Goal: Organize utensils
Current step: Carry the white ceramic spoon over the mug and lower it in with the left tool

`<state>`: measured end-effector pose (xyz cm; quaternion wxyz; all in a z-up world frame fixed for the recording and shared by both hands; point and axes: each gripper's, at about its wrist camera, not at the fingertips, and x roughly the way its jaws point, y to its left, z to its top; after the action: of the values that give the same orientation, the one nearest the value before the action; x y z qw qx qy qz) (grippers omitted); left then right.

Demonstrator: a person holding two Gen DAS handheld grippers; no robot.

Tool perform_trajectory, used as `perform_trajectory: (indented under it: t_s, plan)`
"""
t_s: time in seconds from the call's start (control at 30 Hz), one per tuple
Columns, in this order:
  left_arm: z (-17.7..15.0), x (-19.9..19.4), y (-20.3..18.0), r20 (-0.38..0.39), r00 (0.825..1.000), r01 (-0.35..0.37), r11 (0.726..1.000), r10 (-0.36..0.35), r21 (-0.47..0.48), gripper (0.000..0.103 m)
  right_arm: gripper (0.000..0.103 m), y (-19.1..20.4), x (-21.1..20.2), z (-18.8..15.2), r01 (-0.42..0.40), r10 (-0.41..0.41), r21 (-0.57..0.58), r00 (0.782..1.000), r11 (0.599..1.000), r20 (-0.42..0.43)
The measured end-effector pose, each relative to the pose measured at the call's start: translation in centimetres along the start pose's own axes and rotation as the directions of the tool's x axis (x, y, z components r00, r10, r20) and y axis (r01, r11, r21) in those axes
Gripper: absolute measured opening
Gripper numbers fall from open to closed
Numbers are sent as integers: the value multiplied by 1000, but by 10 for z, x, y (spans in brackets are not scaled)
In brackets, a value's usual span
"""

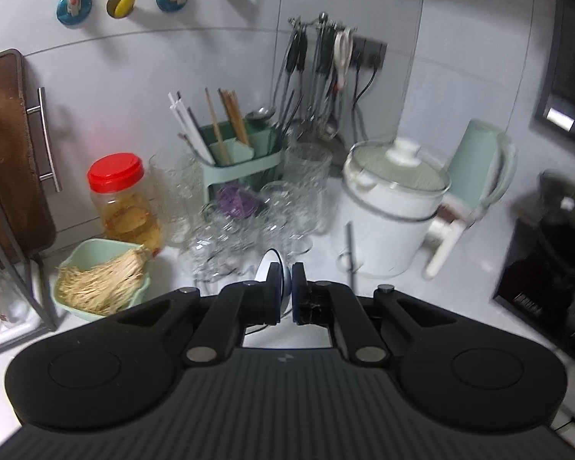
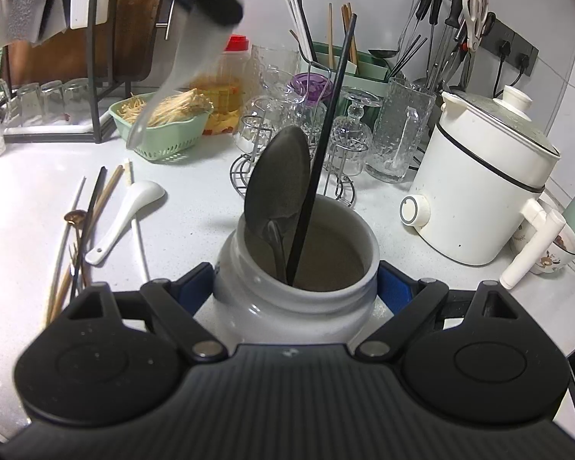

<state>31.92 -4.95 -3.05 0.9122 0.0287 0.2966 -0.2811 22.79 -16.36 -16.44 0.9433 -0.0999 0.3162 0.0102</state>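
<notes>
Right tongs [image 2: 295,291] hold the grey ceramic jar [image 2: 295,306], blue pads against its two sides, jar centred low in the right wrist view. Jar mouth faces up. Inside it: a dark metal spoon [image 2: 280,176], bowl end up and leaning left, and one black chopstick [image 2: 326,145] leaning up and right.

Left tongs [image 1: 285,287] are closed almost fully on a white ceramic spoon [image 1: 268,268]; only its pale edge shows between the pads in the left wrist view. In the right wrist view the same spoon [image 2: 180,76] hangs blurred in the upper left, long axis slanting down and left, free end lowest.

Key relation: the held spoon sits above and left of the jar mouth in frame, well apart from it. My reading: it needs to travel right and down, and tip nearer upright, to enter beside the metal spoon.

Still loose on the tabletop [image 2: 195,191], left of the jar: another white spoon [image 2: 130,214], several chopsticks [image 2: 96,207], a small brown-bowled spoon [image 2: 74,216]. The left hand is nearer these.

Task looks partway done.
</notes>
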Motion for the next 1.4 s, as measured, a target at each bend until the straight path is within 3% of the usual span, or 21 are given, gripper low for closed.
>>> perform_trajectory:
  t_s: [0.37,0.57,0.77,0.93,1.3,1.4]
  plan:
    - [38,-34,-22,74,986,152,987,-147,-61,6,92,2,-1,0,-23,23,-9,1000,1000,8]
    - [47,-29,-36,61,967,252,963,-247,-99,6,92,2,0,0,-27,27,-13,1000,1000,13]
    - [47,-17,-47,19,953,303,943,-303,-137,6,92,3,-1,0,-27,27,-13,1000,1000,15]
    - [42,-8,-56,-3,945,323,936,-327,-140,6,92,3,-1,0,-27,27,-13,1000,1000,15]
    - [9,42,-55,-123,943,285,943,-308,-173,6,92,3,-2,1,-28,28,-15,999,999,23]
    - [5,48,-49,-125,933,308,929,-337,-205,6,92,3,-1,-1,-29,30,-25,999,999,33]
